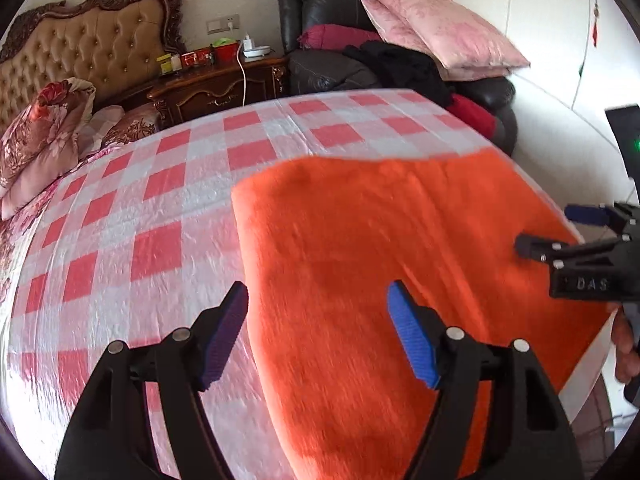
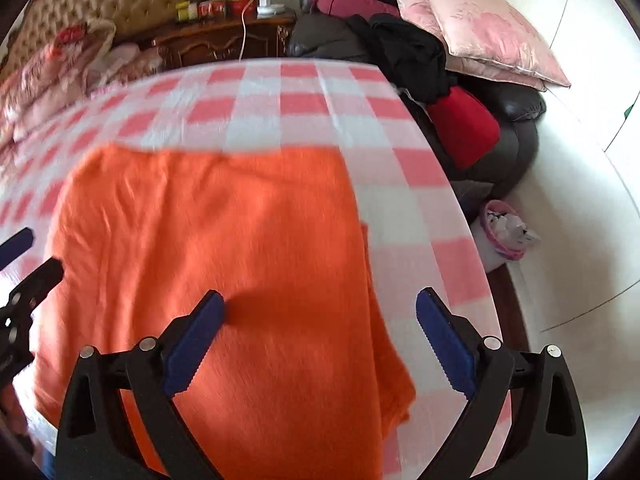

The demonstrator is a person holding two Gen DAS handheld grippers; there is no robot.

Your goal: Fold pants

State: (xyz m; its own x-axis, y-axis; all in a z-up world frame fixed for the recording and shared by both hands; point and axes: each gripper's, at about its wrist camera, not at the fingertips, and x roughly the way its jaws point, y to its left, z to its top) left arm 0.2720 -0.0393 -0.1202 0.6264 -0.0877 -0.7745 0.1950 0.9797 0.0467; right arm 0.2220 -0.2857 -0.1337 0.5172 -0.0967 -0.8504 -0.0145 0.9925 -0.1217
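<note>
Orange fleecy pants lie folded flat on a red-and-white checked sheet, near its front right corner. My left gripper hovers open above the pants' left edge, one finger over the sheet and one over the fabric, gripping nothing. In the right wrist view the pants fill the middle. My right gripper stands wide open over their right edge with nothing pinched. Each gripper shows in the other's view: the right one at the far right, the left one at the far left.
A tufted headboard and floral pillows are at the back left, beside a dark wooden nightstand. A black leather sofa holds pink pillows and dark clothes. A pink bin stands on the floor to the right.
</note>
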